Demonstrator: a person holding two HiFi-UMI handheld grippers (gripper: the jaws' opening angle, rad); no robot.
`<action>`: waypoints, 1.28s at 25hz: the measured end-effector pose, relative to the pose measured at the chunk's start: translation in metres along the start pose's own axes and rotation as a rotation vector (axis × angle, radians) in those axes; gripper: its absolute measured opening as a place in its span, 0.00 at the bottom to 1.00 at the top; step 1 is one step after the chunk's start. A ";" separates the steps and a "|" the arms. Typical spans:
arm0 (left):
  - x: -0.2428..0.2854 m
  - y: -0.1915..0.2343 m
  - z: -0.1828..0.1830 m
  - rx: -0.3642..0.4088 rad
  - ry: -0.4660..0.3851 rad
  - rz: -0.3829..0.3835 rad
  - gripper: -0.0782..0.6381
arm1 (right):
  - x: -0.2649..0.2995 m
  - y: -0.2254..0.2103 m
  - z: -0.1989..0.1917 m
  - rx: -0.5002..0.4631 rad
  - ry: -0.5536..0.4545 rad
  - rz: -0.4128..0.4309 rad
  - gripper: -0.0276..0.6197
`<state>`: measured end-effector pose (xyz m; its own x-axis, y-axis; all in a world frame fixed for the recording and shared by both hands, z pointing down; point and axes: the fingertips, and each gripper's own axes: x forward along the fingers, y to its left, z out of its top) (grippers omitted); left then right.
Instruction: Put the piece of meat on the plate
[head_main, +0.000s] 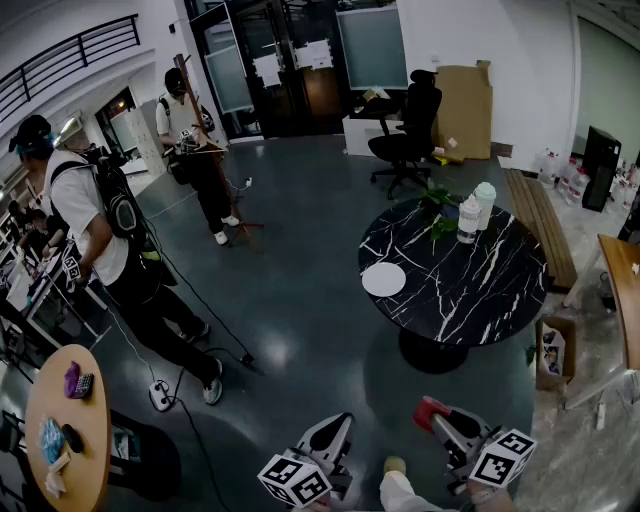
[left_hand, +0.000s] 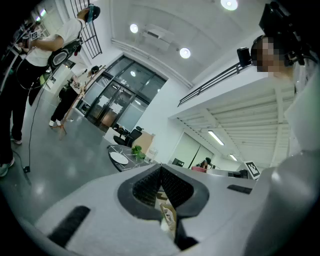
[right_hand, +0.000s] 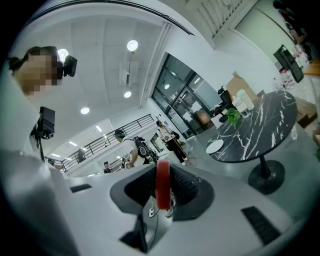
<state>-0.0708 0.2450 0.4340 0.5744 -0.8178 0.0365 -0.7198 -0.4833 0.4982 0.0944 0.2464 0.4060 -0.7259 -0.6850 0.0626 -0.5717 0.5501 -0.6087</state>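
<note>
While both grippers point level over the dark floor, the right gripper (right_hand: 163, 172) has its jaws closed on the piece of meat (right_hand: 163, 190). The meat is a flat red slab seen edge-on, standing upright between the two black pads and poking out past their tips. The left gripper (left_hand: 161, 172), just beside the right one, has its jaws drawn narrow so that the pads meet at the tips, with nothing between them.

Ahead of both grippers and well apart from them stands the round black marble table (head_main: 480, 290). The white plate (head_main: 384, 280) lies bare on the table's near edge, the closest thing on it to the grippers. Beyond the plate, on the far side of the tabletop, are two pale bottles (head_main: 468, 220) and a small green plant (head_main: 438, 212), close together. Farther ahead stands a black office chair (head_main: 410, 135).

Off to the left gripper's side, far from the meat, a person in a white shirt (head_main: 85, 225) stands by a wooden round table (head_main: 65, 430).
</note>
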 end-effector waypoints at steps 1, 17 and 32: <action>0.010 0.006 0.005 0.004 -0.008 0.008 0.12 | 0.006 -0.007 0.007 -0.001 -0.002 0.003 0.18; 0.146 0.057 0.038 -0.009 -0.019 0.024 0.12 | 0.096 -0.106 0.075 0.055 0.022 0.016 0.18; 0.255 0.155 0.050 -0.045 0.032 0.033 0.12 | 0.193 -0.185 0.099 0.096 0.075 -0.061 0.18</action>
<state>-0.0555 -0.0543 0.4773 0.5632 -0.8223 0.0812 -0.7210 -0.4410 0.5345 0.0976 -0.0348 0.4524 -0.7192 -0.6763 0.1590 -0.5793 0.4574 -0.6747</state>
